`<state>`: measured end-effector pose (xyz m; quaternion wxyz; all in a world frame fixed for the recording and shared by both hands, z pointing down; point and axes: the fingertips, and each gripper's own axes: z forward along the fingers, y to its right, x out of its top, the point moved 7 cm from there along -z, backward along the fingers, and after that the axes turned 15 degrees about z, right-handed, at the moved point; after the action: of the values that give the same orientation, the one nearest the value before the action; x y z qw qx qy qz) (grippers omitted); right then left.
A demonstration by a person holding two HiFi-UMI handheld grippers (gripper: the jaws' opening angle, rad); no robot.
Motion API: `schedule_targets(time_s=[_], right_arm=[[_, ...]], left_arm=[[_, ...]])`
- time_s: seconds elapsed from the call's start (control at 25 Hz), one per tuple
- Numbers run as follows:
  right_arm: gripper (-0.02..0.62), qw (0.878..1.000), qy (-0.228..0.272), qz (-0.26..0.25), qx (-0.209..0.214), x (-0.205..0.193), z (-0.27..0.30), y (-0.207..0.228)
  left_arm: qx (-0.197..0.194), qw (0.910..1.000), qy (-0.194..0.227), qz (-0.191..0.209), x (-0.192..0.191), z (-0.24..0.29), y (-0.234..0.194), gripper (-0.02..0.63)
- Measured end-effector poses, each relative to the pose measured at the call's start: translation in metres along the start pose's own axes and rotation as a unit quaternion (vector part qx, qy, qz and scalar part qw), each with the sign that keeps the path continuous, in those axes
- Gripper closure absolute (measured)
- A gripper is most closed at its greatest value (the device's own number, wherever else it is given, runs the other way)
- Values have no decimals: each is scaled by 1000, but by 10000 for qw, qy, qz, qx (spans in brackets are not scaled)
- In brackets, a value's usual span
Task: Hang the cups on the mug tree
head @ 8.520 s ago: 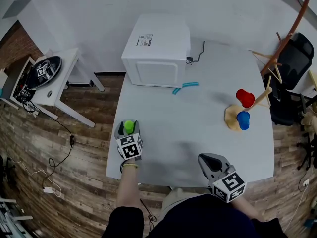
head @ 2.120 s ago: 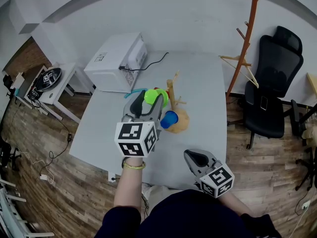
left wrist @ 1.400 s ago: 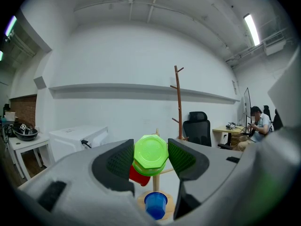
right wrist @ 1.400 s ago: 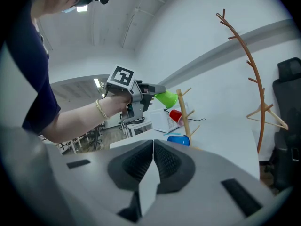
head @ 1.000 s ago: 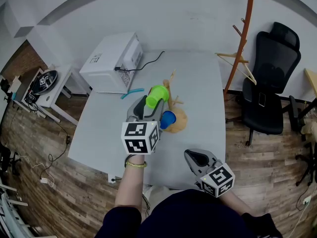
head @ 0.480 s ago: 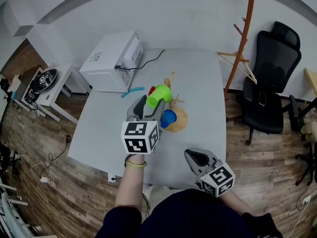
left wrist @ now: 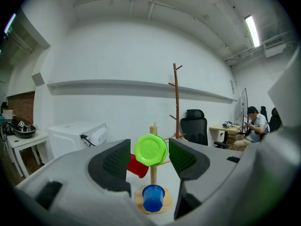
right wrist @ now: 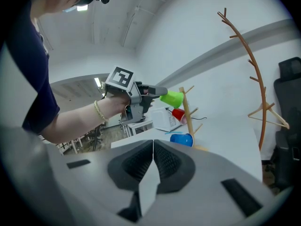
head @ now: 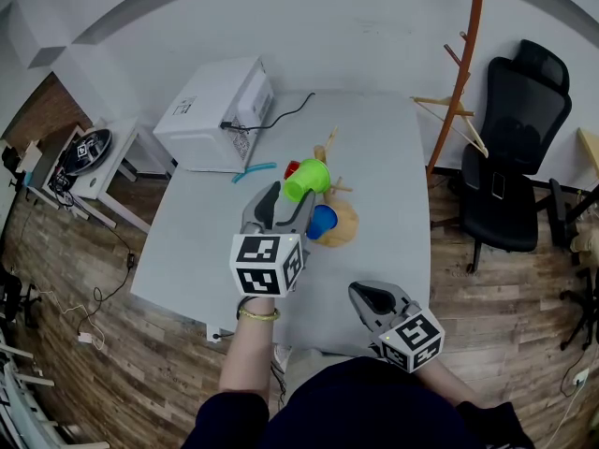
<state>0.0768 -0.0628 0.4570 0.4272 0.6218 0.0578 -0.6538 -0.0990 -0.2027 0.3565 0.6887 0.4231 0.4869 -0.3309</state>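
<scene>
My left gripper's (left wrist: 149, 159) jaws stand wide apart, pressing nothing. The green cup (left wrist: 150, 150) sits just beyond their tips on the mug tree (left wrist: 153, 175), with the red cup (left wrist: 138, 166) and blue cup (left wrist: 153, 197) below it. My right gripper (right wrist: 153, 147) is closed and empty. I judge the hanging done.

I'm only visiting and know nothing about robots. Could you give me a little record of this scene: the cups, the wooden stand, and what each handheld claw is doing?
mug tree: wooden, upright on the pale table
left gripper: jaws apart, pressing nothing
green cup: at the tree's top, base facing the left gripper, thin gap to each jaw
red cup: on the tree, lower, left of the post
blue cup: lowest, just above the tree's base
right gripper: jaws together, empty
</scene>
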Motion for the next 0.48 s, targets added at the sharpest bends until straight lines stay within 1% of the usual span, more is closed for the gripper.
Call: schedule_targets(time_s=[0.16,0.36,0.44,0.48], right_arm=[[566,10000,46,34,5,-2,0,-3],[566,10000,-15,36,-17,-6,0,-6],[566,10000,-19,55,-28,-7,0,-7],[566,10000,-21,65,-32,-8,0,-8]], left_arm=[[-39,10000,8,10,-2,-6,4,364],[-51,10000,60,9,-8,-15,11,364],[-74,9999,107,-6,-10,-20,16,367],[-76,9999,126,-14,-12,-23,18,379]])
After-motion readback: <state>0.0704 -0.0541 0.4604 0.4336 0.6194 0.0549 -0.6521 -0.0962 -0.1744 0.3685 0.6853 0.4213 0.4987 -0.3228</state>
